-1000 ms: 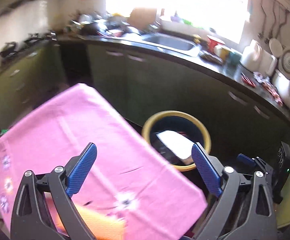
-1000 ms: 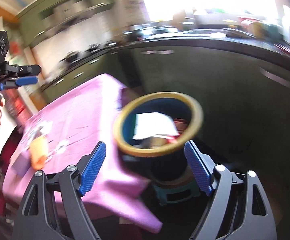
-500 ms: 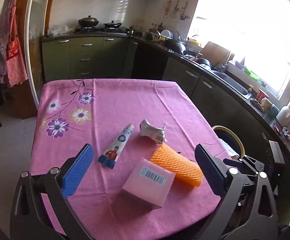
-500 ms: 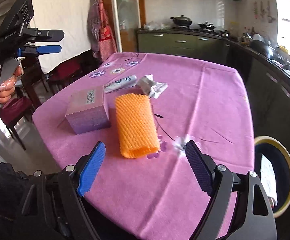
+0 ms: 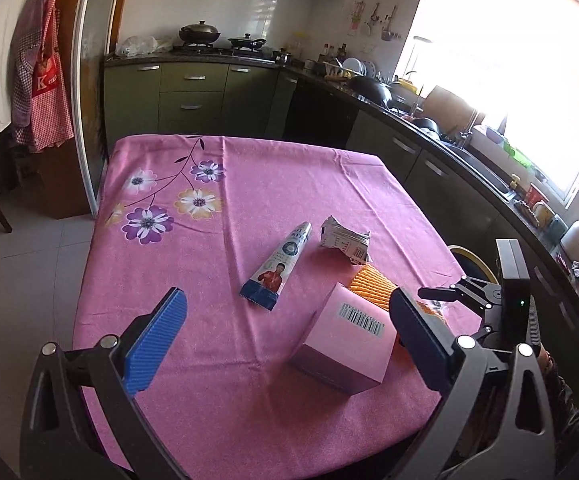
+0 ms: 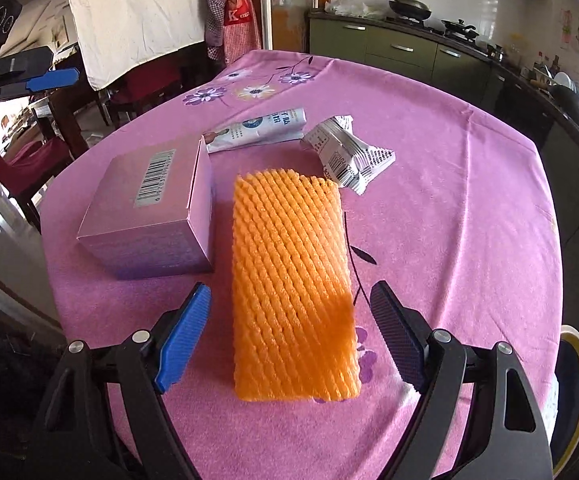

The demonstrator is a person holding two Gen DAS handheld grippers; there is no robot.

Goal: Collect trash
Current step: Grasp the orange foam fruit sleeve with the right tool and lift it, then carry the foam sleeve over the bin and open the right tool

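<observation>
The orange foam net [image 6: 291,280] lay flat on the bench [image 6: 449,216], directly ahead of the right gripper [image 6: 289,336], its long axis running straight away from the jaws, which stood spread and empty to either side of its near end. The left gripper [image 5: 285,336], also spread and empty, hung nearer the pink box [image 5: 345,340], so the net seemed the right hand's to take
</observation>
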